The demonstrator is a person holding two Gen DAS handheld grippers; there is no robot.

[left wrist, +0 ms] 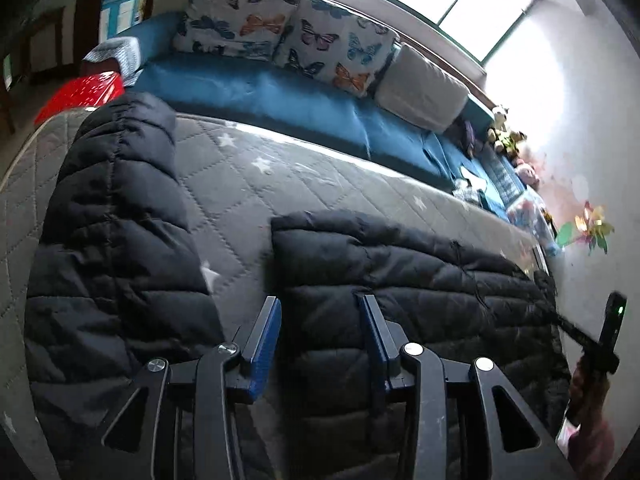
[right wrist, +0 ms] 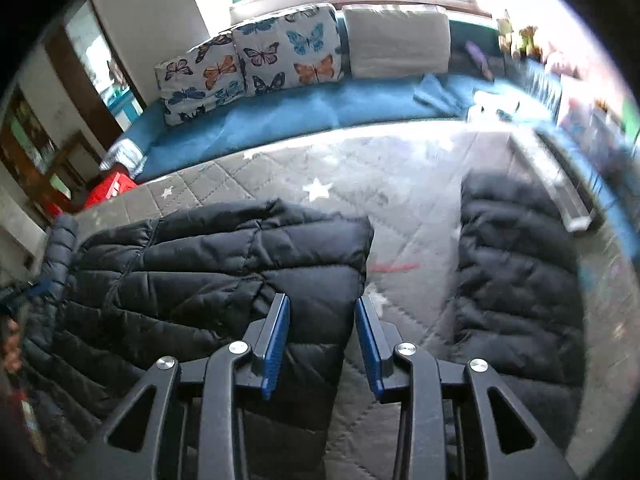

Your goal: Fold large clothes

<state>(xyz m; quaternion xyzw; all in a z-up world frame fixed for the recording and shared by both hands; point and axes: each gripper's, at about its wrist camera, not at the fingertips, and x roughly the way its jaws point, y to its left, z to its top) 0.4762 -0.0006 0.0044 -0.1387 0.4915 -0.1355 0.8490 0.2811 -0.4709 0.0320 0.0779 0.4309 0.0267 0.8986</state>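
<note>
A black quilted puffer jacket point(left wrist: 400, 280) lies flat on a grey star-print mattress point(left wrist: 260, 184). One sleeve point(left wrist: 112, 220) stretches away to the left. My left gripper point(left wrist: 320, 300) hovers over the body's left edge with its jaws parted. The fabric lies between the blue pads, and neither pad visibly presses on it. In the right wrist view the jacket body point(right wrist: 220, 264) sits on the left and the other sleeve point(right wrist: 516, 272) on the right. My right gripper point(right wrist: 322, 299) straddles the body's right edge, open, with its right finger over bare mattress point(right wrist: 400, 184).
A blue bench point(left wrist: 280, 96) runs behind the mattress, carrying butterfly cushions point(left wrist: 240, 20) and a grey cushion point(left wrist: 424, 84). A red crate point(left wrist: 84, 92) stands at the far left. Toys point(left wrist: 504, 132) crowd the bench's right end. A person's hand point(left wrist: 588, 392) shows at the right edge.
</note>
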